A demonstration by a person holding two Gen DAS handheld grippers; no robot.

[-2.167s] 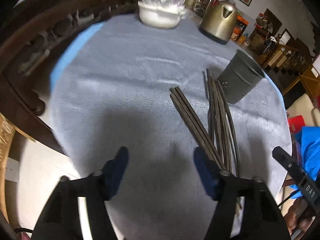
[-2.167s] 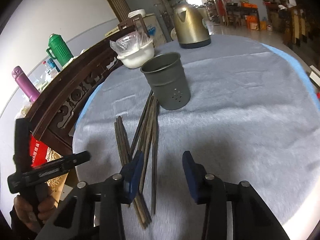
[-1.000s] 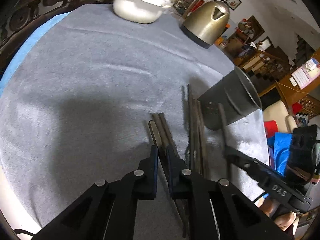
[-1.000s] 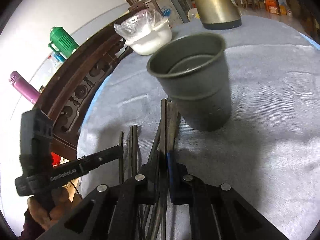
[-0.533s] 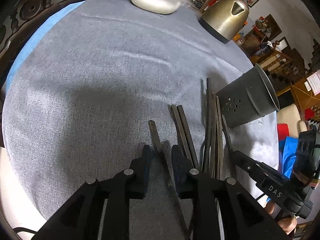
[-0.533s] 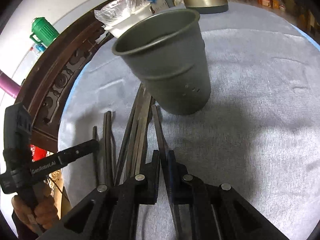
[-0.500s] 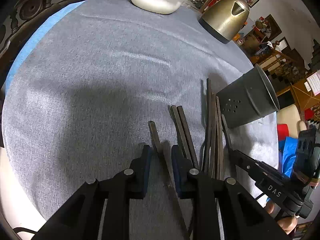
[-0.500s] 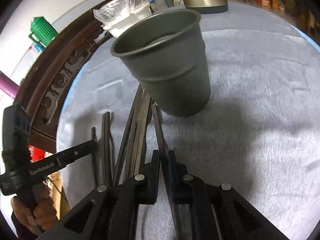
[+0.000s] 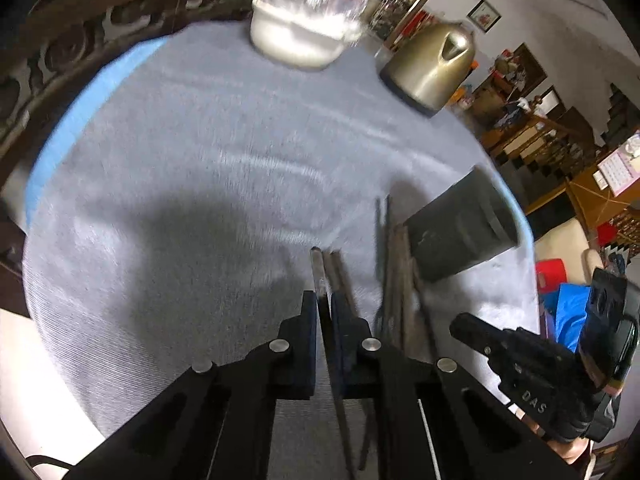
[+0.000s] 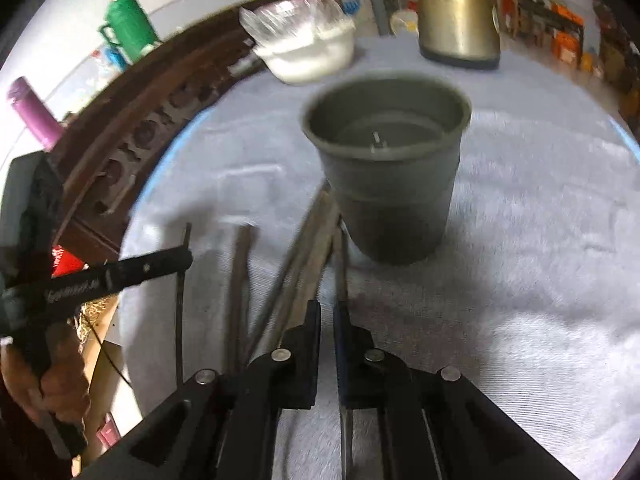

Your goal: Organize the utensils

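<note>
Both grippers lifted since half second ago, each now carrying one chopstick. Left gripper [image 9: 325, 312] clamped on dark chopstick [image 9: 319, 270], tip raised over grey tablecloth [image 9: 180, 168]. Right gripper [image 10: 327, 316] clamped on thin chopstick [image 10: 340, 264] aimed toward grey holder cup [image 10: 390, 184]. Loose chopsticks [image 10: 296, 256] lie beside cup's base. Frames motion-blurred; cup's holes unreadable. Cloth right of cup bare; blue edge [image 9: 68, 128] meets carved wooden chair back [image 10: 132, 136]. Farther: white bowl [image 9: 296, 40], gold kettle [image 9: 432, 64], cluttered room behind.
</note>
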